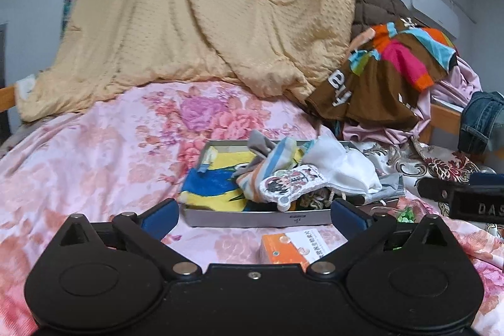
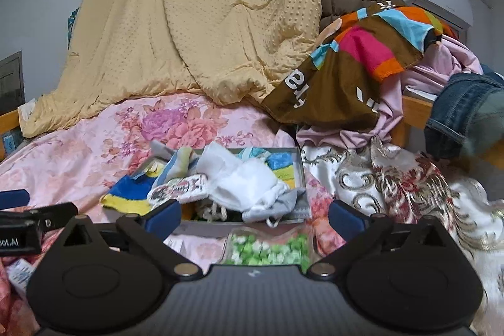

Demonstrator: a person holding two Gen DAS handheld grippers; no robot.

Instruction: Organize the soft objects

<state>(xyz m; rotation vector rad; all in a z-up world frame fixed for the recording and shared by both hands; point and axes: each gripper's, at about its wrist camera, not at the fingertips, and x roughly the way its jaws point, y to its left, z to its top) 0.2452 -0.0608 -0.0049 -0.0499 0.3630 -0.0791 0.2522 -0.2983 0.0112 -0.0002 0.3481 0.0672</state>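
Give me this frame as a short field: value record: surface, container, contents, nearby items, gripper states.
surface: floral bedsheet
container: metal tray on the sheet
contents: white cloth, yellow-blue towel, cartoon-print pad, piled loosely
nearby: orange box, bag of green pieces, yellow blanket
left gripper: open, empty
right gripper: open, empty

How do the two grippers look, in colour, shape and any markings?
Both look alike: a black body with two round discs, black linkage arms with silver pivot pins, and blue finger pads. The left gripper has a plain black base. The right gripper has a grey ribbed base and white lettering on its side.
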